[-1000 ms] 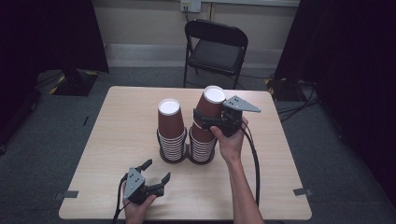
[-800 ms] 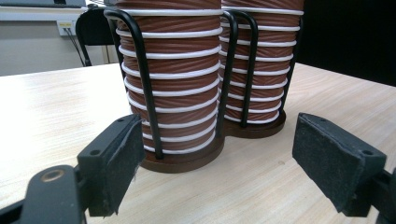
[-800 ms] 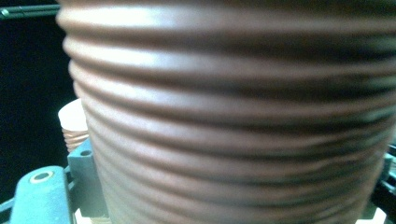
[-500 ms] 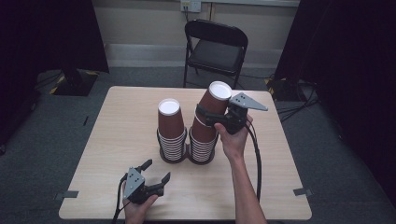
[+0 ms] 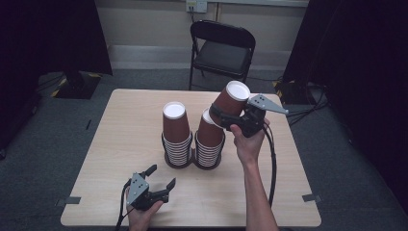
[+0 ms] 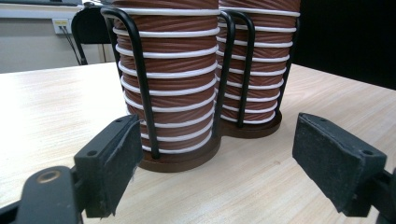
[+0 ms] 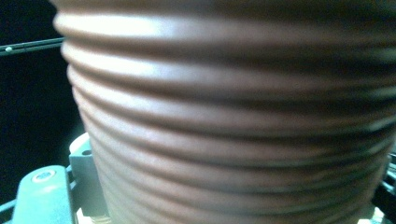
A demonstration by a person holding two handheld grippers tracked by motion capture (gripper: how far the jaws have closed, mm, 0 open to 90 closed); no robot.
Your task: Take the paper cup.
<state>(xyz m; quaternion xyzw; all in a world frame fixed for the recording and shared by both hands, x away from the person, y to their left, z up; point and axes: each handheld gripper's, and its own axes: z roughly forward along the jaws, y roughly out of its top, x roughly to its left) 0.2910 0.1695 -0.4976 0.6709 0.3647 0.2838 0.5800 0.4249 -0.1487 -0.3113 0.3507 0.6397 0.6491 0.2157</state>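
The right tongs are clenched on a single brown ribbed paper cup, held upside down and tilted, its white base uppermost, just above and to the right of the right-hand stack; in the right gripper view the cup's ridged wall sits hard against the camera, so the grip falls on the cup's side. Their jaws have just been closing a little with the cup between them. The left tongs rest released near the front edge of the desk, jaws wide apart and pointed at the two stacks; the left gripper view shows both pads clear of the left-hand stack and of the black wire holder that cages it.

The step in hand appears to be lifting one cup off the right-hand stack; done well, the cup should come away along the stack's own axis rather than sideways, since a tilted pull can drag the next cup with it or rock the holder. The squeeze should stay light; thin paper walls buckle under a hard pinch. If the stack starts to rise, the idle left tongs could steady the holder's base. The cup should clear the top of the stack fully before it travels across the desk.
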